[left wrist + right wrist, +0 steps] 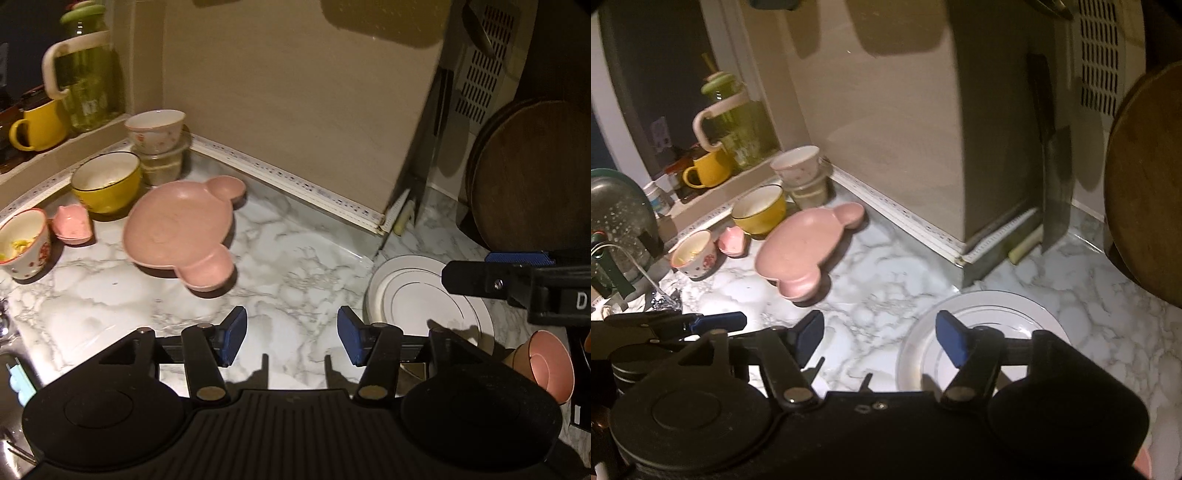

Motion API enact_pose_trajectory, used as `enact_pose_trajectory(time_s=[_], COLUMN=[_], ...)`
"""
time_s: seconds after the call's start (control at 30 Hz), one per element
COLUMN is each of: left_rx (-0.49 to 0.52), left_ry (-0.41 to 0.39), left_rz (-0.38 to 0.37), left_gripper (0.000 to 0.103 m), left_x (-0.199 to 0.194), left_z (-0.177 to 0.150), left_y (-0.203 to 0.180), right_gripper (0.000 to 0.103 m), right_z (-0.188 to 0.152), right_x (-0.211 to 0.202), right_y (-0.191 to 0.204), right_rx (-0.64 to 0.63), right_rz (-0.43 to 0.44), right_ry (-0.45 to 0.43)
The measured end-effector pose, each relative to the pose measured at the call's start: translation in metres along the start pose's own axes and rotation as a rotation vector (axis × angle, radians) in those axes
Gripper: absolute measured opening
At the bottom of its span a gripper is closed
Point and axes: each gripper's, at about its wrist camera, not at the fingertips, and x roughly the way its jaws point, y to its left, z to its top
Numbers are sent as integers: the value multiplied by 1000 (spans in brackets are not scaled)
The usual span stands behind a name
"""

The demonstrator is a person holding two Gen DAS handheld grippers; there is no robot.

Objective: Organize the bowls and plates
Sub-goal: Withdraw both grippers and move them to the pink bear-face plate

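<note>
A pink bear-shaped plate (177,229) (801,247) lies on the marble counter (295,251). Behind it stand a yellow bowl (107,181) (759,212), a white floral bowl (155,131) (798,166) stacked on a clear container, a small pink dish (72,225) and a floral cup (24,243). A white plate (406,295) (997,314) rests at the right. My left gripper (291,338) hovers open over bare counter, holding nothing. My right gripper (880,338) is open too, its right finger over the white plate's rim. A small pink bowl (550,365) lies on its side at the far right.
A yellow mug (37,125) and a glass pitcher (85,74) sit on the sill. A round wooden board (532,177) leans at the right, a cleaver (1056,184) stands against the wall corner. A kettle (617,218) and the sink lie at the left.
</note>
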Motion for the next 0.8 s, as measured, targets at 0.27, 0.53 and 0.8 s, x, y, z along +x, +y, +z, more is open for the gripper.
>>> enact_pose_trajectory(time_s=[0.27,0.53,0.8], left_rx=[-21,-64,-148], left_ry=[-49,-74,-47], left_rz=[39,106,194], left_gripper=[66,81,81], left_x=[-22,-19,21], left_z=[-7,-3,19], left_y=[29,62,106], right_gripper=[93,102,102], right_z=[-5,-2,16], right_x=[-5,11,70], right_y=[36,60,61], right_rx=[-38,-78,-91], right_rz=[2,-32,-63], right_ry=[-52,-88,-31])
